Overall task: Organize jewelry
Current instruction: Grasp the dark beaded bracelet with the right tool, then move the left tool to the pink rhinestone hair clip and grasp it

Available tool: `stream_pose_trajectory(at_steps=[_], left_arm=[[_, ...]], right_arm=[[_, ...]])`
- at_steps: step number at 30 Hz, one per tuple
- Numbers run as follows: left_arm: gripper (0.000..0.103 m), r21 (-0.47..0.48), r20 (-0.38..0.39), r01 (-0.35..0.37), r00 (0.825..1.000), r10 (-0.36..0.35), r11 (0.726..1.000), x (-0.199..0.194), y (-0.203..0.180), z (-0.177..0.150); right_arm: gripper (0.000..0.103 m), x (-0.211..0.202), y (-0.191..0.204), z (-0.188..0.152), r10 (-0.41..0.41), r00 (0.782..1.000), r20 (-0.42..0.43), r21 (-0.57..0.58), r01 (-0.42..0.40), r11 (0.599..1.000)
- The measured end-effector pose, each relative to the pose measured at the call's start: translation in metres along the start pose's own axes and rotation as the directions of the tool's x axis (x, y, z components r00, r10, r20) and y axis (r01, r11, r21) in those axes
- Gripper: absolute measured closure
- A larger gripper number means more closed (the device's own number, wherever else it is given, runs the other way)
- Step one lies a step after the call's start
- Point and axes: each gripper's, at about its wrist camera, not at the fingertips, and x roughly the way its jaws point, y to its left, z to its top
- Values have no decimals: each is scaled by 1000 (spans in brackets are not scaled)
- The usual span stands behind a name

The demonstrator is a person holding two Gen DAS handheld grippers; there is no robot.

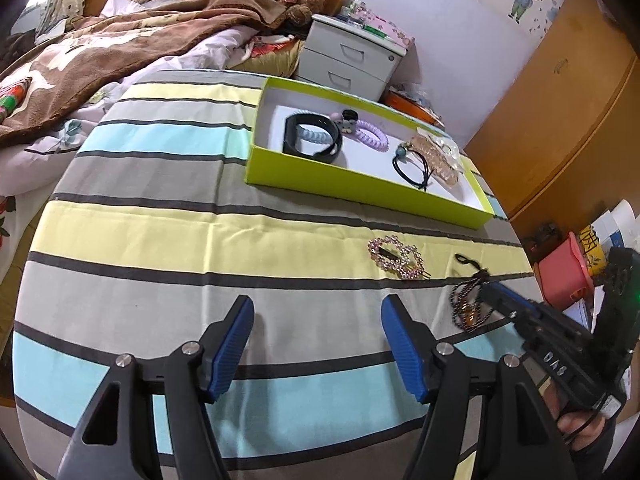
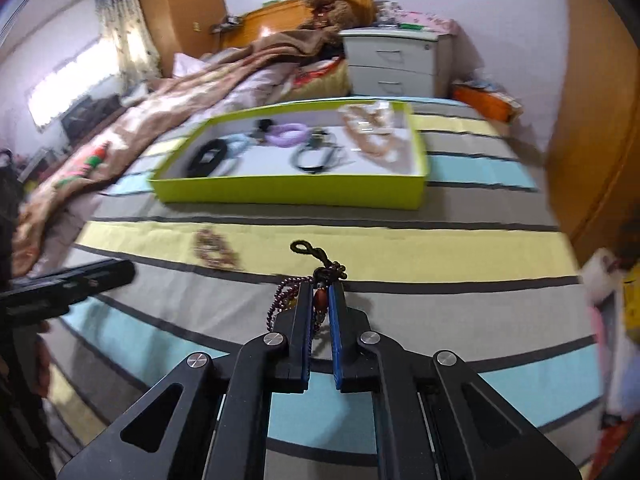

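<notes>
Beaded dark necklace pinched between the pads of the right hand-held gripper just above the striped worktop, presumably bound for the green box; left hand-held gripper spread, empty.

bare striped cloth before the green box; hair clip between.

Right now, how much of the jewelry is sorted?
Done: the green box already holds a black band, purple coil tie, black hair tie and a beige beaded piece. In hand: the right tongs grip the beaded string. Left: the pink rhinestone clip on the cloth; the left tongs are open.
</notes>
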Motion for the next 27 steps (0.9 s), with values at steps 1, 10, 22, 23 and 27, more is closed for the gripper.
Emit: stream_pose_trajectory(at_steps=[1,10,22,23,27], left_arm=[[35,6,-3,1,1000,-1,1000,2,-3,1],[35,30,-48,20,999,-19,999,24,-32,16],[35,85,-84,4,996,3,996,55,-77,28],[35,90,-88,3,996,5,996,58,-79,29],[35,139,-81,3,997,9,990,64,-92,32]], right_arm=[[95,-1,-6,0,-7,1000,3,8,7,1000],[95,-7,-37,-2,-72,997,19,38,71,997],[95,-4,-47,-4,-37,999,22,60,36,998],[95,-3,-47,-5,-34,999,20,60,32,998],[95,-2,-48,-5,-19,1000,19,66,18,998]])
